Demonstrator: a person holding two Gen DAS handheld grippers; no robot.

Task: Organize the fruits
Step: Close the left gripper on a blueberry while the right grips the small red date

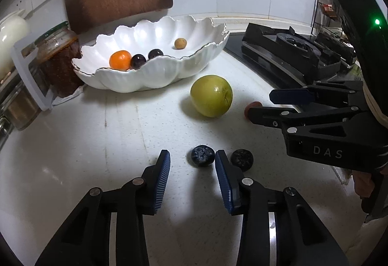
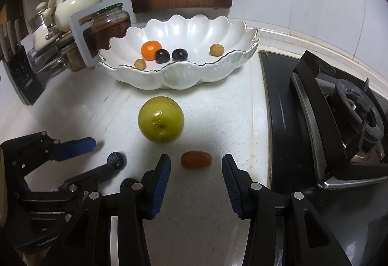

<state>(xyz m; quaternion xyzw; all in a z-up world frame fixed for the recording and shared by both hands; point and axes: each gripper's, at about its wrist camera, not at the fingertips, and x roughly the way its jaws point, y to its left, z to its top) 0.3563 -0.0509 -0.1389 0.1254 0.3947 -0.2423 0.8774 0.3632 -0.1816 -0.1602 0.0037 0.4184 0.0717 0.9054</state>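
White bowl at the back of the worktop already holds an orange, two dark grapes and two small brown fruits; still out on the worktop are a green apple, a red fruit and two blueberries; so the job looks about half done; the left hand-held gripper is open around one blueberry; the right hand-held gripper is open around the red fruit.

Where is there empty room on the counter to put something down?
Bare white counter lies left of the green apple, in front of the white scalloped bowl. It is crowded near the two dark blueberries and the small red fruit.
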